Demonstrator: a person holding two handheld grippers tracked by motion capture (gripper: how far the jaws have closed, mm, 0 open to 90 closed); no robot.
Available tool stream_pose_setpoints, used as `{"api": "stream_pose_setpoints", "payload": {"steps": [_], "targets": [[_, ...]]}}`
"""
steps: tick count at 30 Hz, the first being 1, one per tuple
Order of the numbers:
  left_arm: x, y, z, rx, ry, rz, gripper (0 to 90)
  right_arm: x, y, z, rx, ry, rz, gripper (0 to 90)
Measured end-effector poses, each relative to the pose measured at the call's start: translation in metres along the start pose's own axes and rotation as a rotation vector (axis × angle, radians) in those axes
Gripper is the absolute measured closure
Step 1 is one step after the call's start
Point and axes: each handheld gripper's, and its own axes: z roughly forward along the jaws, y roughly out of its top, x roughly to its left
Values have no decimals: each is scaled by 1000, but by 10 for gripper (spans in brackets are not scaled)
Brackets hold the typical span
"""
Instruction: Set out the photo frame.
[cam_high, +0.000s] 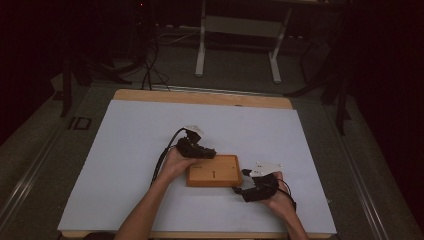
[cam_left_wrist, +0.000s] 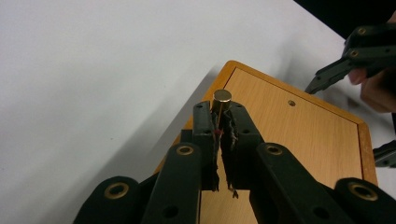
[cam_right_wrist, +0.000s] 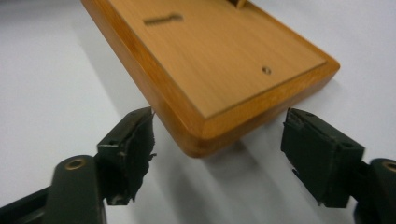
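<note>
My left hand-held gripper (cam_left_wrist: 221, 122) clamped on brass peg (cam_left_wrist: 222, 99) over wooden board (cam_left_wrist: 299, 130); white bench (cam_left_wrist: 93, 70) beneath.

I count one wooden board (cam_high: 213, 171) on the counter (cam_high: 135, 150), one brass peg (cam_left_wrist: 222, 97), one small hole (cam_left_wrist: 291, 102), and two claws: left (cam_left_wrist: 220, 122), right (cam_right_wrist: 219, 140).

Dim lab or workshop: white-topped table (cam_high: 150, 130), floor cables (cam_high: 150, 70), white metal stand (cam_high: 240, 45) behind.
</note>
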Motion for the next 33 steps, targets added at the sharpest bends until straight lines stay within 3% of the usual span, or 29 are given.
{"api": "stream_pose_setpoints", "payload": {"steps": [1, 9, 16, 20, 26, 30, 33], "targets": [[1, 0, 0, 2, -4, -2, 850, 1, -1, 4, 20, -16, -8, 230], [5, 3, 1, 7, -26, -26, 852, 0, 1, 11, 27, -75, -20, 239], [7, 5, 2, 16, -27, -30, 854, 4, 5, 21, 26, -155, -85, 266], [6, 7, 1, 22, -19, -17, 854, 4, 6, 16, 8, -154, -67, 287], [2, 8, 0, 46, -22, 6, 854, 6, 8, 9, -34, -152, -78, 285], [0, 8, 0, 56, -35, 8, 854, 8, 9, 7, -49, -151, -94, 276], [0, 7, 1, 72, -68, 0, 853, 10, 9, 6, -58, -155, -108, 263]]}}
